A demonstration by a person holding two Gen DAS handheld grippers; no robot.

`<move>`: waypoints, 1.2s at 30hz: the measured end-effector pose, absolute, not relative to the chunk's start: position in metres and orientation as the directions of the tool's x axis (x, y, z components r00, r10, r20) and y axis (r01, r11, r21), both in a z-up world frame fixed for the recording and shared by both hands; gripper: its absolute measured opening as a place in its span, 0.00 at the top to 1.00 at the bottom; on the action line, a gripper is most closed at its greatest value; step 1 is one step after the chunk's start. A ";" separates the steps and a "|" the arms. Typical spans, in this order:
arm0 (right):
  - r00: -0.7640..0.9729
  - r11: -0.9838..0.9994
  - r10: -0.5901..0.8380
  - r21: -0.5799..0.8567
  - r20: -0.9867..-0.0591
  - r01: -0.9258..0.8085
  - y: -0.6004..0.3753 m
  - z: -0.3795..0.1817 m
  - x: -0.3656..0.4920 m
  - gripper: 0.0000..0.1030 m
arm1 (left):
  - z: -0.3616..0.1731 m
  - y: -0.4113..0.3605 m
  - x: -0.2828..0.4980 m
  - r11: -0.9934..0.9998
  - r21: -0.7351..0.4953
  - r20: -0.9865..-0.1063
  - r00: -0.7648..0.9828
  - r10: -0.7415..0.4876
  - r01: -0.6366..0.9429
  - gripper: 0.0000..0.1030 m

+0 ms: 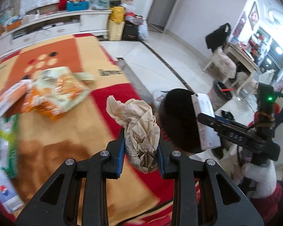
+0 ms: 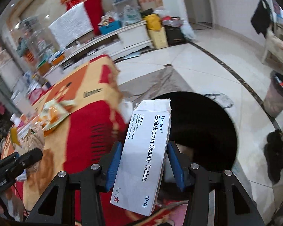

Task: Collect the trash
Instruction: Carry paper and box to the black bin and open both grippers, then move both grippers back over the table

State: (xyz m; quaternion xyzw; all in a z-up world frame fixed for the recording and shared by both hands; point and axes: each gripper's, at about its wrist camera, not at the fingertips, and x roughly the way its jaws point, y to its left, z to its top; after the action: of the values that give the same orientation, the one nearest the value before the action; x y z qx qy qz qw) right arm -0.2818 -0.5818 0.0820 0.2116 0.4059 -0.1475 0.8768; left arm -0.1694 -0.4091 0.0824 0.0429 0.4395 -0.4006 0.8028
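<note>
My left gripper (image 1: 141, 146) is shut on a crumpled beige paper tissue (image 1: 139, 126), which sticks up between the blue pads over the red and orange tablecloth (image 1: 69, 131). My right gripper (image 2: 145, 162) is shut on a white tablet box (image 2: 147, 156) with blue print, held upright. That box (image 1: 205, 120) also shows to the right in the left wrist view. A round black bin opening (image 2: 203, 131) lies just beyond and below the box, beside the table's edge; the same opening (image 1: 177, 118) is behind the tissue.
Orange and white snack wrappers (image 1: 60, 92) lie on the table, with green and white packets (image 1: 7, 145) at its left edge. On the tiled floor stand a grey waste bin (image 2: 277, 94) and a chair (image 1: 222, 64). A white cabinet (image 1: 47, 24) lines the far wall.
</note>
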 end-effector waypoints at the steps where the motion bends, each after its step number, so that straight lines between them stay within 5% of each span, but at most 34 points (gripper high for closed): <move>1: 0.624 0.861 -0.099 0.248 -0.775 0.445 -0.590 0.081 -0.284 0.53 | 0.082 -0.417 -0.170 0.665 -0.290 -0.739 0.281 -0.613 0.688 0.75; 13: 0.612 0.824 -0.159 0.237 -0.775 0.514 -0.637 0.081 -0.301 0.53 | 0.067 -0.495 -0.168 0.565 -0.380 -0.722 0.147 -0.676 0.732 0.73; 15: 0.616 0.819 -0.161 0.243 -0.771 0.519 -0.642 0.081 -0.303 0.53 | 0.065 -0.504 -0.167 0.551 -0.389 -0.716 0.134 -0.685 0.738 0.68; 17: 0.616 0.814 -0.168 0.244 -0.769 0.526 -0.644 0.081 -0.303 0.50 | 0.063 -0.512 -0.166 0.540 -0.397 -0.711 0.123 -0.692 0.742 0.49; 19: 0.613 0.808 -0.173 0.244 -0.770 0.536 -0.647 0.080 -0.302 0.48 | 0.060 -0.517 -0.163 0.534 -0.414 -0.709 0.107 -0.697 0.737 0.43; 36: 0.617 0.838 -0.138 0.242 -0.775 0.490 -0.623 0.074 -0.300 0.48 | 0.068 -0.478 -0.159 0.590 -0.392 -0.722 0.162 -0.673 0.706 0.40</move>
State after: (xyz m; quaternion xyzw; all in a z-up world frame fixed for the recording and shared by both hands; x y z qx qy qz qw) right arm -0.2999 -0.6228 0.0744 0.2208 0.3987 -0.1799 0.8717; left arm -0.1593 -0.4782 0.0682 0.0180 0.4630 -0.4525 0.7620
